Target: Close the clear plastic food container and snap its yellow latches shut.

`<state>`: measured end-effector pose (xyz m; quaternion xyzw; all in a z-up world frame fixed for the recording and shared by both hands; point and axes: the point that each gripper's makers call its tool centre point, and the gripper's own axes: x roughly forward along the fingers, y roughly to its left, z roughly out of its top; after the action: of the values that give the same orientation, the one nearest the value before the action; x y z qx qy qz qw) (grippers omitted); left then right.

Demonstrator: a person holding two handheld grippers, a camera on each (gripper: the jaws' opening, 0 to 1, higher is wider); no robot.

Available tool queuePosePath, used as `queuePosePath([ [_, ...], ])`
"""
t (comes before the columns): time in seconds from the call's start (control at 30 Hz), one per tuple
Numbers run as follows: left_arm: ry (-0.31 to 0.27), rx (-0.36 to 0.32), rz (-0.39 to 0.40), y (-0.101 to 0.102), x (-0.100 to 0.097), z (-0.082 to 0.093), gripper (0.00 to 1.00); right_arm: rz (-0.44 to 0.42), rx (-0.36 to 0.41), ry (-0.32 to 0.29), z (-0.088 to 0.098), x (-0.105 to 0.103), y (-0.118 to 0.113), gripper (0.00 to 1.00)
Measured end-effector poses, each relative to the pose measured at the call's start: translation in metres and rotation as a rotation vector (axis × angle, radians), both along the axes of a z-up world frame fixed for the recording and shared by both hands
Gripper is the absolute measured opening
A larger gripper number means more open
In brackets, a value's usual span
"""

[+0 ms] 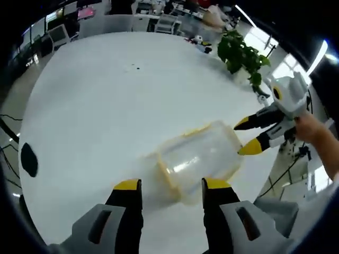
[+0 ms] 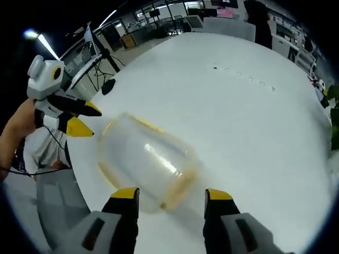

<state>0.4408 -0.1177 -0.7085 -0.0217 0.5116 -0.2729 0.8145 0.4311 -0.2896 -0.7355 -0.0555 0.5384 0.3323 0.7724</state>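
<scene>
Clear plastic with yellow trim, the food container [image 1: 198,159] lies on the white table [image 1: 106,106], near its edge. In the left gripper view it sits just beyond the left gripper [image 1: 172,186], at about one o'clock from the gap between that gripper's yellow-tipped fingers [image 1: 127,186], which stand spread apart with nothing between them. The right gripper [image 1: 250,135] comes in from three o'clock, held by a hand [image 1: 312,129]; its two yellow-tipped fingers are parted, with the lower tip at the container's far end and the upper tip just above it, though whether either touches cannot be told. In the right gripper view the container [image 2: 145,161] lies at about eleven o'clock from the right gripper [image 2: 172,193], whose fingers [image 2: 218,194] are also spread and pinching nothing. There the left gripper [image 2: 87,119] shows at nine o'clock, beside the container's far end, fingers parted. A potted green plant [image 1: 241,55] stands on the table at one o'clock in the left gripper view.
</scene>
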Motion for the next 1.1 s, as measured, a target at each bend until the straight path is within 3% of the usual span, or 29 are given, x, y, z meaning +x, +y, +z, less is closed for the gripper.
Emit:
queuePosePath([
  [0.53, 0.008, 0.051, 0.009, -0.003, -0.002, -0.010, 0.43, -0.081, 0.037, 0.041, -0.006, 0.000, 0.006, 0.47],
  [1.1, 0.032, 0.004, 0.025, -0.012, -0.002, -0.017, 0.38, -0.085, 0.072, 0.063, -0.007, 0.002, 0.010, 0.44],
])
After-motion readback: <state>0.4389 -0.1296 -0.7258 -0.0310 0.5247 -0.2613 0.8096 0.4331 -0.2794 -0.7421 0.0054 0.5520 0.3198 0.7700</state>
